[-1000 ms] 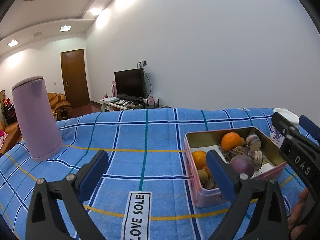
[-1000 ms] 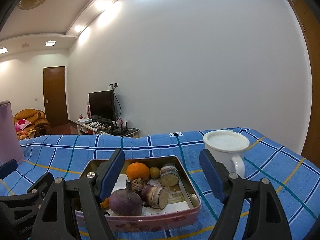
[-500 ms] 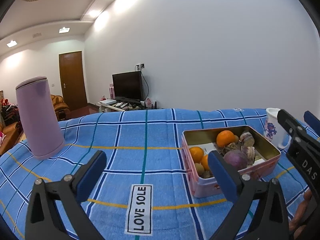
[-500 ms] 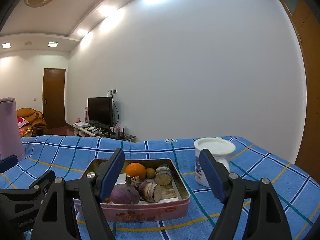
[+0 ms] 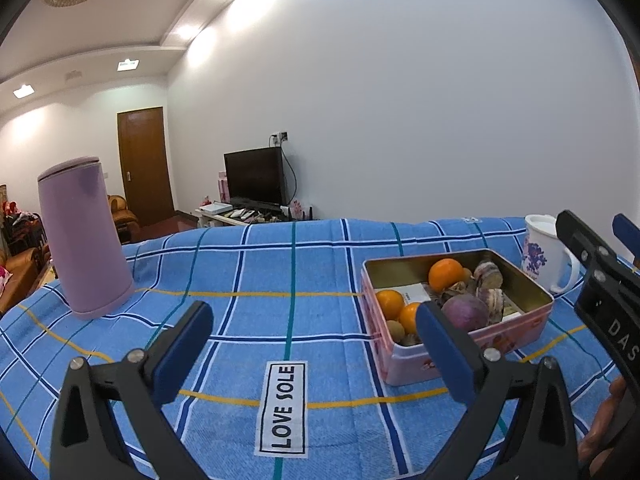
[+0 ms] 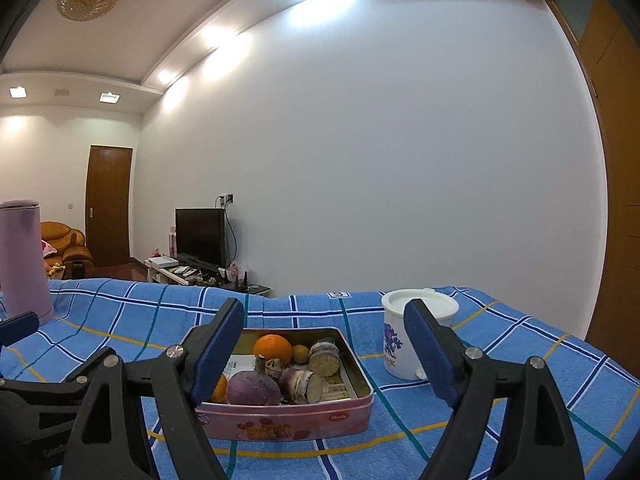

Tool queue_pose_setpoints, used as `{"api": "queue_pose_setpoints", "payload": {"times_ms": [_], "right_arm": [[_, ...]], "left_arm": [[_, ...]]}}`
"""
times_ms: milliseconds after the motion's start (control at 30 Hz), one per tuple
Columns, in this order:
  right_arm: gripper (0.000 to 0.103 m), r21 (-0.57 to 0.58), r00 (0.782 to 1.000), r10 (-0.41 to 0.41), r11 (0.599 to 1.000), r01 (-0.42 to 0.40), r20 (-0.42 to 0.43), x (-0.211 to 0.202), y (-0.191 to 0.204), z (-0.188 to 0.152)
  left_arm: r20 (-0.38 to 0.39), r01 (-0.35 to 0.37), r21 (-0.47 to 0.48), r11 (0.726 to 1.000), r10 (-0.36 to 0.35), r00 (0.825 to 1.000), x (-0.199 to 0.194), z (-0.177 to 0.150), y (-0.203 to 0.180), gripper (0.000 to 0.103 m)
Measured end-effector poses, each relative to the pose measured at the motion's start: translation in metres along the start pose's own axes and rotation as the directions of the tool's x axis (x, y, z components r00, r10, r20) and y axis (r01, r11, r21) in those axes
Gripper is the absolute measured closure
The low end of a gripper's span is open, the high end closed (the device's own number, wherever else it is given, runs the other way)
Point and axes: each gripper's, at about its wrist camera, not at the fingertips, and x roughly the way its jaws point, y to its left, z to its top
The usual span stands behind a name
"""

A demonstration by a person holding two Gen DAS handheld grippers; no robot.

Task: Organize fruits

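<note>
Fruit sits packed in the pink tin (image 6: 288, 424), lower centre of frame, on the blue checked worktop (image 5: 248, 264). Right tool (image 6: 324, 354) is opening, empty, facing it, apparently for access; left tool (image 5: 312, 344) spread, idle.

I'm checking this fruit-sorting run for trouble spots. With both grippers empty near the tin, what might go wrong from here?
1. The pink tin is crowded: oranges lie among purple root vegetables, so the fingers of the right gripper, now opening with nothing between them, may nudge or grab the wrong item.
2. The white mug stands just beside the tin; a sideways swing might tip it.
3. Both grippers crowd one side; the left gripper may collide.
</note>
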Motion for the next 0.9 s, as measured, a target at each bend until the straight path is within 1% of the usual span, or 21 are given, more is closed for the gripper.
{"api": "queue_pose_setpoints", "payload": {"times_ms": [900], "right_arm": [[0.02, 0.002, 1.0, 0.0, 1.0, 0.0, -0.012, 0.0026, -0.0014, 0.0004]], "left_arm": [[-0.01, -0.003, -0.003, 1.0, 0.002, 1.0, 0.004, 0.0017, 0.0006, 0.0]]}}
